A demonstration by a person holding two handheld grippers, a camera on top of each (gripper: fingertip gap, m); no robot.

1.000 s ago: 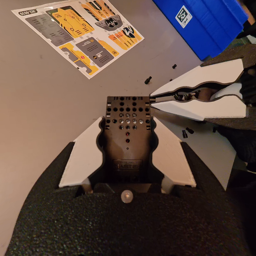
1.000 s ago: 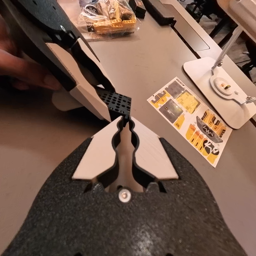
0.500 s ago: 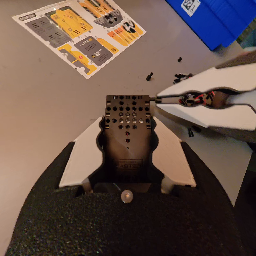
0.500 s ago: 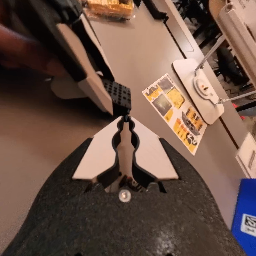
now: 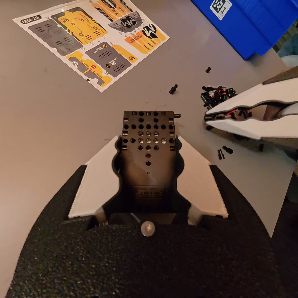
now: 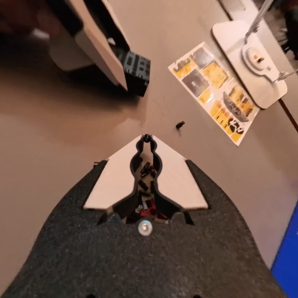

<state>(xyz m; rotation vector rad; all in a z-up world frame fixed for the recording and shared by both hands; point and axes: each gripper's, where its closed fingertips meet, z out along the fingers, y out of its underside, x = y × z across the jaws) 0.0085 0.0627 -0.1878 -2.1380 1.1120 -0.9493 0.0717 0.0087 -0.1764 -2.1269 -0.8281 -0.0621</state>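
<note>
My left gripper (image 5: 148, 137) is shut on a black perforated block (image 5: 148, 161) and holds it flat over the grey table (image 5: 40, 129). A short black pin (image 5: 177, 115) sticks out of the block's far right corner. My right gripper (image 6: 146, 138) is nearly shut, with a small black round pin (image 6: 146, 139) between its tips. It shows in the left wrist view (image 5: 205, 118) to the right of the block, apart from it. The block (image 6: 138, 71) and the left gripper (image 6: 104, 53) show blurred at the upper left of the right wrist view.
A pile of small black and red pins (image 5: 216, 95) lies under the right gripper. Loose pins (image 5: 173, 89) lie nearby. A yellow and grey sticker sheet (image 5: 90, 43) lies beyond the block. There is a blue bin (image 5: 251, 24) at the far right and a white lamp base (image 6: 241, 56).
My right gripper has drawn back from the block's corner, to the right over the pin pile. A pin stays in the block's corner. The left gripper and block have hardly moved.
</note>
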